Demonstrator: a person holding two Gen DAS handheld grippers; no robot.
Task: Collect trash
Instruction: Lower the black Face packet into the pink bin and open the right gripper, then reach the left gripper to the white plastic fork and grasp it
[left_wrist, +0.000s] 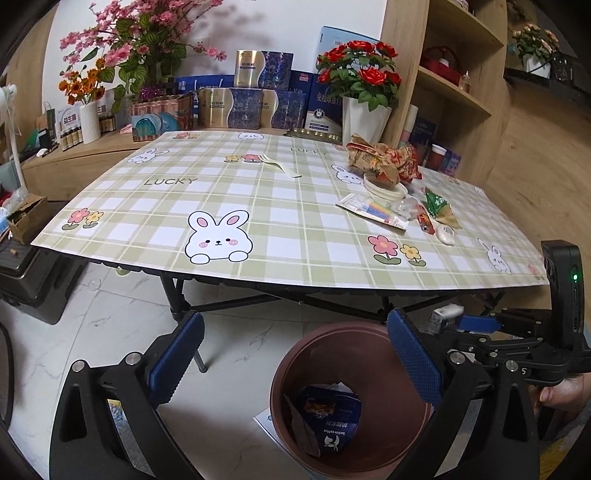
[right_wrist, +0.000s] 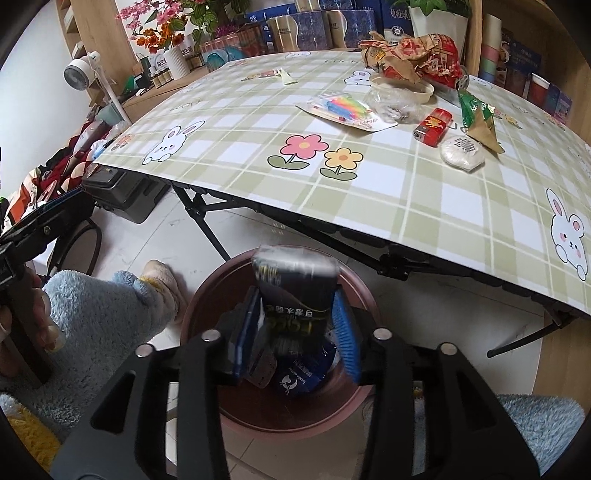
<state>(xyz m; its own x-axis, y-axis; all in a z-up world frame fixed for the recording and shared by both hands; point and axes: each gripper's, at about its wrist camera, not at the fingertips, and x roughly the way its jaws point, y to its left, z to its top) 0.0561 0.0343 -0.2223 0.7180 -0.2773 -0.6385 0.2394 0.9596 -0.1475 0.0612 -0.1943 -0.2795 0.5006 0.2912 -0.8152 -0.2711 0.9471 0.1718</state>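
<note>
Right gripper (right_wrist: 295, 325) over the brown bin (right_wrist: 207, 295), a dark carton (right_wrist: 295, 284) between its blue pads, motion-blurred; grip vs. loose can't be told. Bin already holds a blue wrapper (right_wrist: 299, 376). On the table (right_wrist: 424, 206): red lighter (right_wrist: 433, 127), white round packet (right_wrist: 461, 153), candle pack (right_wrist: 343, 107), crumpled paper wrappers (right_wrist: 413, 55).

1. Surface (left_wrist: 295, 206): green-and-white plaid, printed with white rabbits and pink and yellow flowers.
2. Bin (left_wrist: 332, 343) below the surface edge: reddish-brown.
3. Carton (right_wrist: 295, 291) above the bin: black, yellow lettering.
4. Lighter (right_wrist: 433, 127) on the surface: red.
</note>
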